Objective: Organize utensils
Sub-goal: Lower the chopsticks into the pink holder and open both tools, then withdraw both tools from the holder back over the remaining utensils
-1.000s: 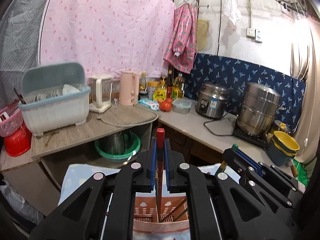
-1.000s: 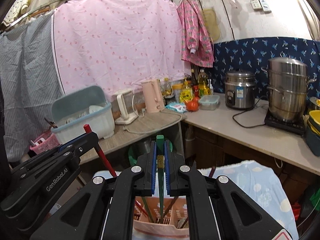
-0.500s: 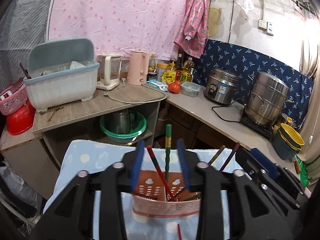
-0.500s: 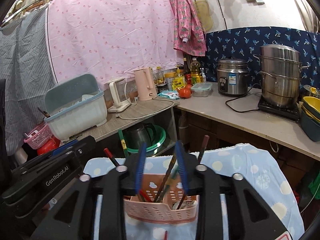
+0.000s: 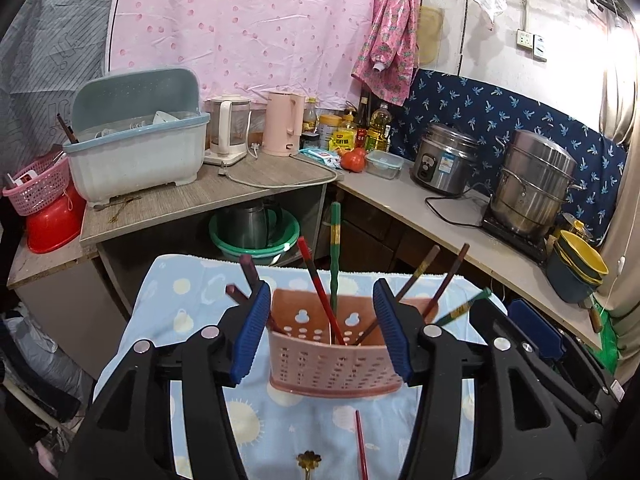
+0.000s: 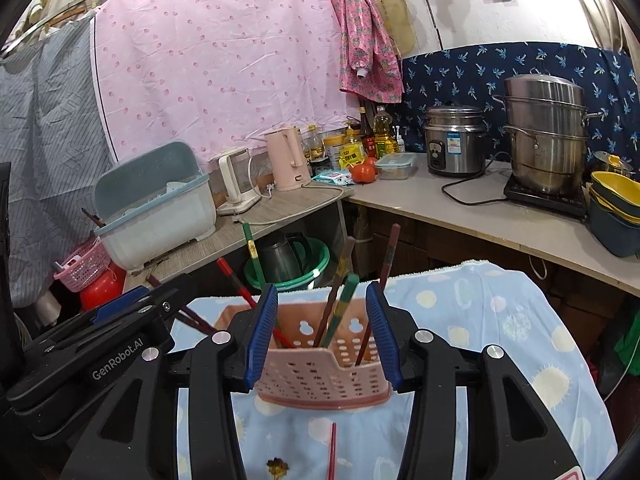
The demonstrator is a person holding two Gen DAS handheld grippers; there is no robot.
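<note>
On the blue cloth-covered desk [image 5: 192, 312], the pink holder [image 5: 334, 354] stands between our left gripper [image 5: 326, 336] and right gripper [image 6: 320, 330], fingers just opened, empty. Next we should pinch the near loose red chopstick [image 5: 361, 452] mid-shaft.

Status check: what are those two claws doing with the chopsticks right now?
Left gripper and right gripper: jaws just opened, empty. Chopsticks standing in pink basket. One red chopstick loose on the cloth, nothing blocking.
</note>
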